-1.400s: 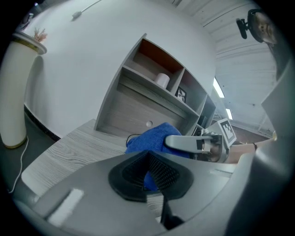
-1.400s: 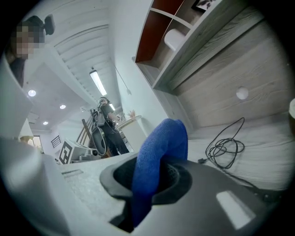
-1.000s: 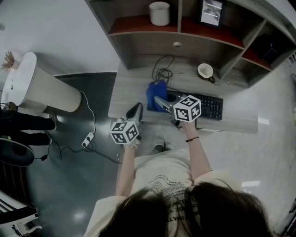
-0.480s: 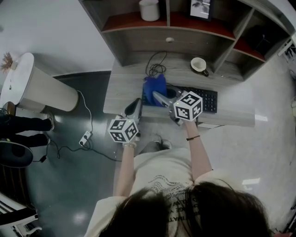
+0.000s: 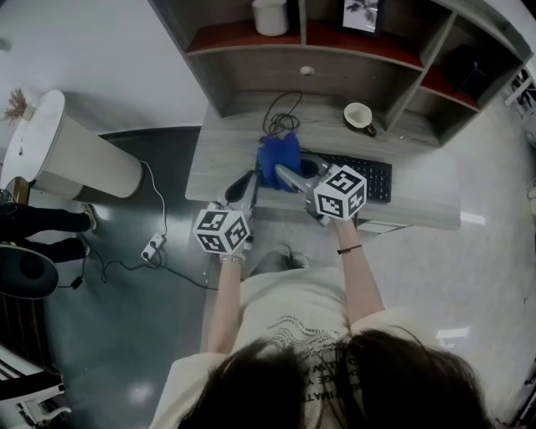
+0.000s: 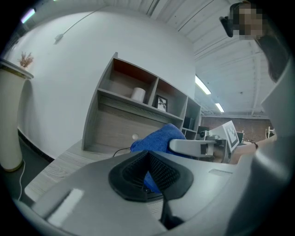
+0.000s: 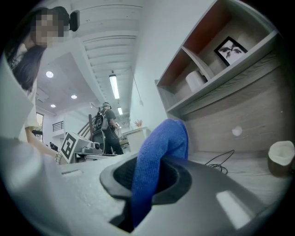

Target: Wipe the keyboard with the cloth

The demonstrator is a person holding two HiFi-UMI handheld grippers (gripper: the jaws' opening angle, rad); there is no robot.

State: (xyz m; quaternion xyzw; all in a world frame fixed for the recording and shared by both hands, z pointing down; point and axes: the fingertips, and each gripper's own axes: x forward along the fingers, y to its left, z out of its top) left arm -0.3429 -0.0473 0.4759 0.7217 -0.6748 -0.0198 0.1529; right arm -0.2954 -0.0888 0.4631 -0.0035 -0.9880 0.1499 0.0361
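In the head view a blue cloth [image 5: 279, 157] hangs over the left end of the black keyboard [image 5: 370, 178] on the grey desk [image 5: 226, 159]. My right gripper [image 5: 285, 176] is shut on the cloth, which bulges up between its jaws as the blue cloth [image 7: 162, 140] in the right gripper view. My left gripper [image 5: 244, 189] hovers at the desk's front edge, left of the cloth, jaws together and holding nothing. In the left gripper view the cloth [image 6: 154, 138] sits just beyond its pads [image 6: 161, 171], held by the right gripper's finger [image 6: 198, 146].
A cup [image 5: 358, 115] and a coiled cable [image 5: 280, 124] lie at the back of the desk. Shelves above hold a white pot [image 5: 270, 15] and a picture frame [image 5: 362, 12]. On the floor to the left are a white column [image 5: 67, 155] and a power strip [image 5: 153, 248].
The right gripper has carried the cloth slightly left and toward the back of the desk. The left gripper has stayed near the front edge.
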